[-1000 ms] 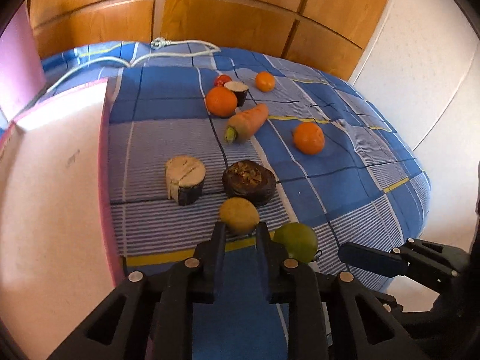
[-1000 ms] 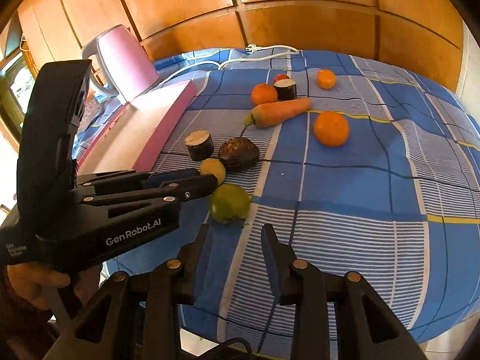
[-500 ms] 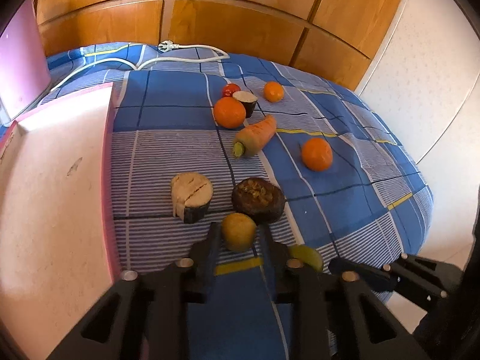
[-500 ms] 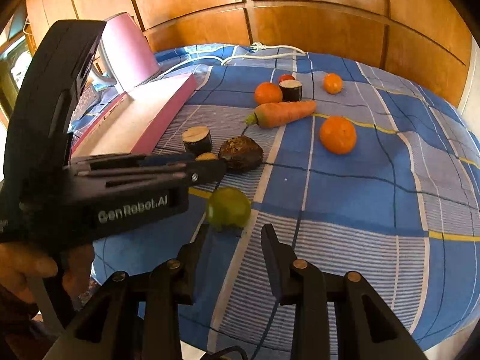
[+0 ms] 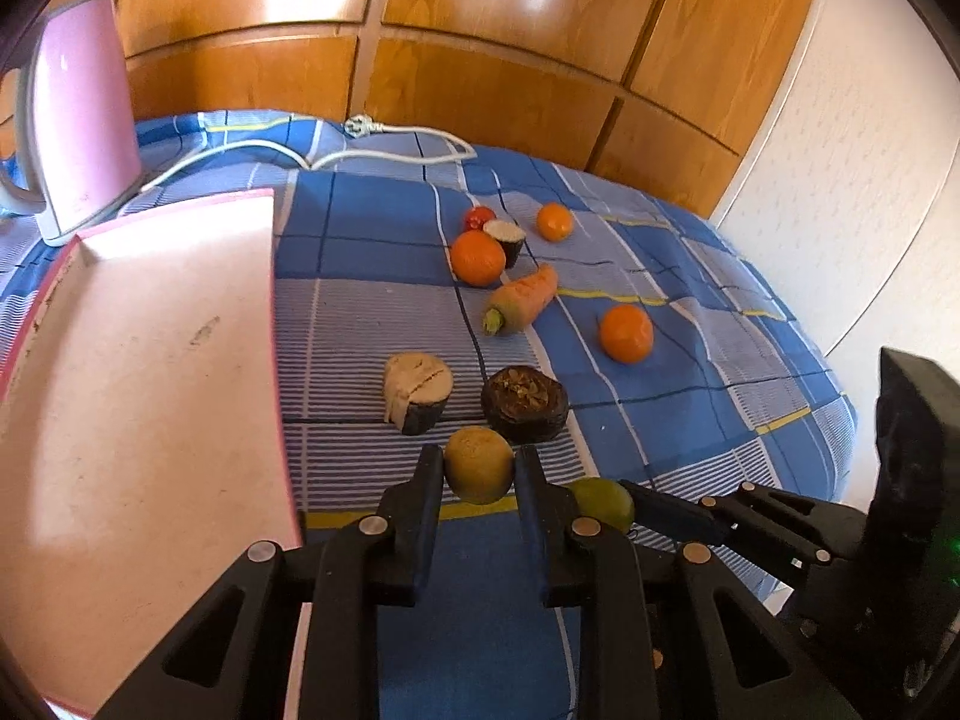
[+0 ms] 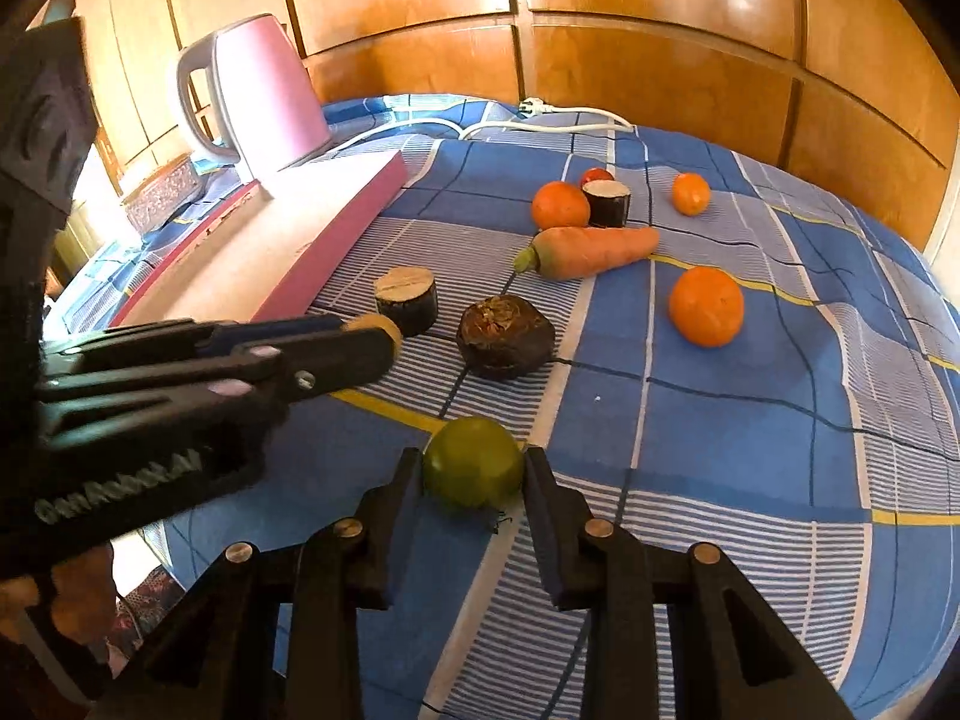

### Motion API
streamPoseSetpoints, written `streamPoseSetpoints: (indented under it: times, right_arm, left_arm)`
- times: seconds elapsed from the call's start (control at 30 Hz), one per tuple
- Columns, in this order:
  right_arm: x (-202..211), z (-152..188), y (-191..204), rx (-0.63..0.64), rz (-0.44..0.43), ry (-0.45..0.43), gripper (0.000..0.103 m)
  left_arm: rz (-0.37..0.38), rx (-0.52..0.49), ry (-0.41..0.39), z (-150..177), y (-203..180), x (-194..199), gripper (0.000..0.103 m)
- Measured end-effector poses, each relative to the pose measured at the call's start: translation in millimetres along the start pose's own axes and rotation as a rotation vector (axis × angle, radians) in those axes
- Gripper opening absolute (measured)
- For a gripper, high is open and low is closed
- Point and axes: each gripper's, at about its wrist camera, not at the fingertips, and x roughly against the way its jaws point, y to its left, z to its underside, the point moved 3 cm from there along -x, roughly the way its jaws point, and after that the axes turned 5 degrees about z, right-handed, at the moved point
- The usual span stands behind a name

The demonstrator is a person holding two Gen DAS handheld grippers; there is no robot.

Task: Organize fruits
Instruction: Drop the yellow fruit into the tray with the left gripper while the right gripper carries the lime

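Note:
My left gripper [image 5: 478, 468] is shut on a yellow-brown fruit [image 5: 478, 471], held just above the blue checked cloth [image 5: 372, 222]. My right gripper [image 6: 473, 471] has its fingers against both sides of a green lime [image 6: 473, 468] that rests on the cloth [image 6: 750, 420]. The lime also shows in the left wrist view [image 5: 603, 501]. Further back lie three oranges [image 5: 477, 257] [image 5: 625, 333] [image 5: 553, 221], a carrot [image 5: 523, 299], a small red fruit [image 5: 478, 217], a dark round fruit [image 5: 525, 403] and two cut dark rolls [image 5: 417, 390] [image 5: 506, 235].
A pink tray [image 5: 138, 396] lies along the left side, with a pink kettle [image 5: 78, 114] behind it. A white power cord [image 5: 384, 138] runs across the back of the cloth. Wooden panels stand behind. The table edge drops off at the right.
My left gripper has closed on the yellow-brown fruit and lifted it slightly. My right gripper has moved forward so the lime sits between its fingers.

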Motion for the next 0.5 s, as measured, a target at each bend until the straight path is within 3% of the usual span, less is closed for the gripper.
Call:
streamPoseSetpoints:
  times: [0.23, 0.5]
  right_arm:
    - [10, -4, -8, -0.068, -0.036, 0.013, 0.033]
    - [18, -23, 18, -0.008, -0.101, -0.004, 0.033]
  left_arm:
    - [-0.032, 0.040, -0.079, -10, 12, 29, 0.024]
    - [-0.181, 0.133, -0.171, -17, 60, 68, 0.024]
